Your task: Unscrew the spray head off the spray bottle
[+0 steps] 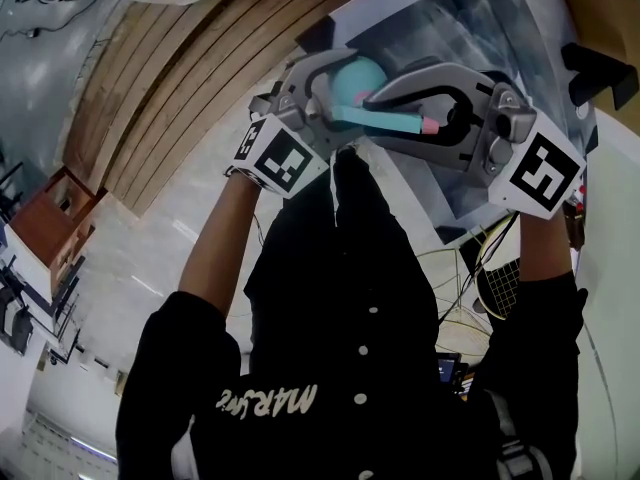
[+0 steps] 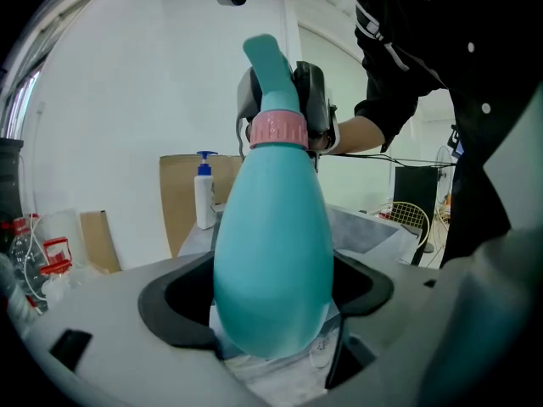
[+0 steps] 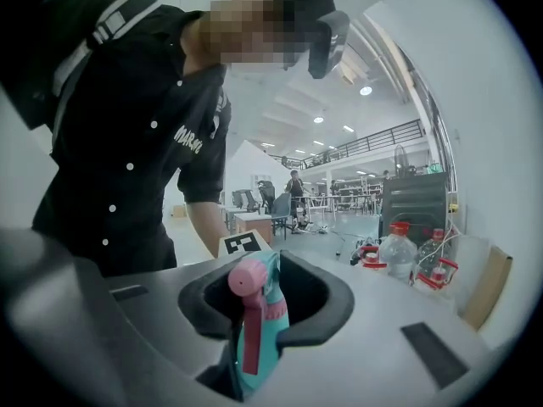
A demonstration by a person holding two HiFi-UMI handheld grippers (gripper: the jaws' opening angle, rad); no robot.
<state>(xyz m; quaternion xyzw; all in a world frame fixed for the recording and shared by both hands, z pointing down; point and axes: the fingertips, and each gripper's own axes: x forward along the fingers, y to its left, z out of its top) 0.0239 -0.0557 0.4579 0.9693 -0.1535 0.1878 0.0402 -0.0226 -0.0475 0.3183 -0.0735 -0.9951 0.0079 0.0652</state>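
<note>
Before the person's chest (image 1: 360, 298), left tongs (image 2: 271, 308) gripping teal spray bottle (image 2: 271, 244), right tongs (image 3: 263, 329) clamped on spray head (image 3: 249, 282)

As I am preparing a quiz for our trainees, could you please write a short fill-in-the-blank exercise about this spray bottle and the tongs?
1. The left tongs grip the teal ____.
2. The right tongs grip the ____ at its top.
3. The ring round its neck is ____.
Missing words: bottle; spray head; pink.
</note>
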